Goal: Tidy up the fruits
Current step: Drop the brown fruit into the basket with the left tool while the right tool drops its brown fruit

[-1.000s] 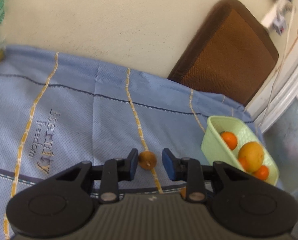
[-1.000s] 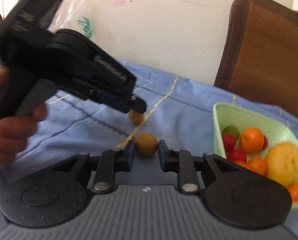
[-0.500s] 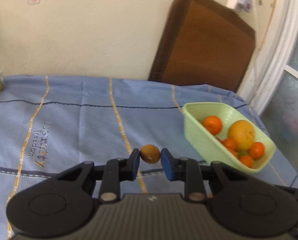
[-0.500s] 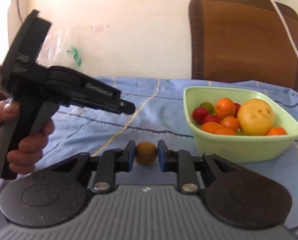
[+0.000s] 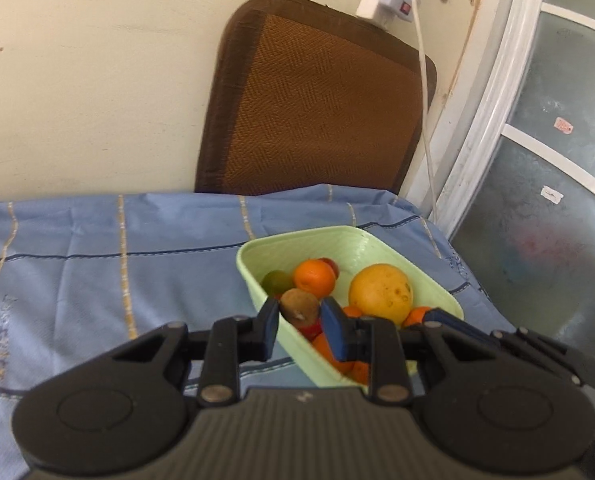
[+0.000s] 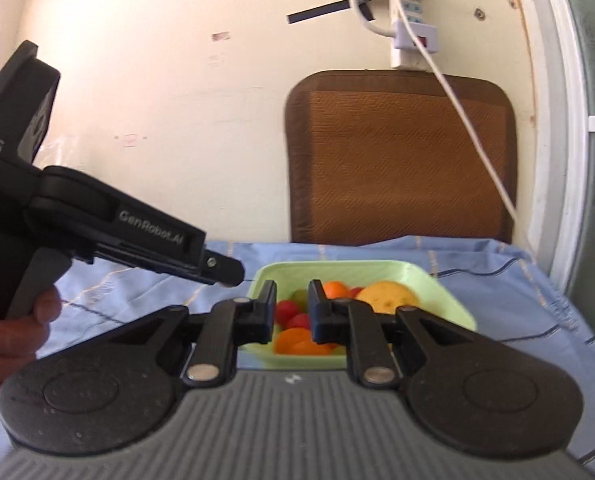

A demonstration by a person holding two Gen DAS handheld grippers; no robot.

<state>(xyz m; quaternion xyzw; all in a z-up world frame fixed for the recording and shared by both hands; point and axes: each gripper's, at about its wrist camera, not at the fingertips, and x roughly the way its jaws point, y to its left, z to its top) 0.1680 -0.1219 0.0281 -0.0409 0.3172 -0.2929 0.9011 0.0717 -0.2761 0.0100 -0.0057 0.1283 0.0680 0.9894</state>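
You are holding left gripper [image 5: 299, 322] over near wall of green basket [image 5: 349, 240], pads clenched on brown fruit [image 5: 299, 305]. Fruit is sitting dead between fingertips, stem end facing you, no real long axis. Basket's pile is lying directly below and ahead of left gripper. Right gripper [image 6: 292, 312] is hovering over same basket, jaws narrowly parted, nothing between them; it looks already emptied. Left is nearer to drop: release likely next.

Lower fruits [image 5: 329, 350] in green basket [image 5: 337, 242] hidden behind left hand-held gripper [image 5: 299, 322].
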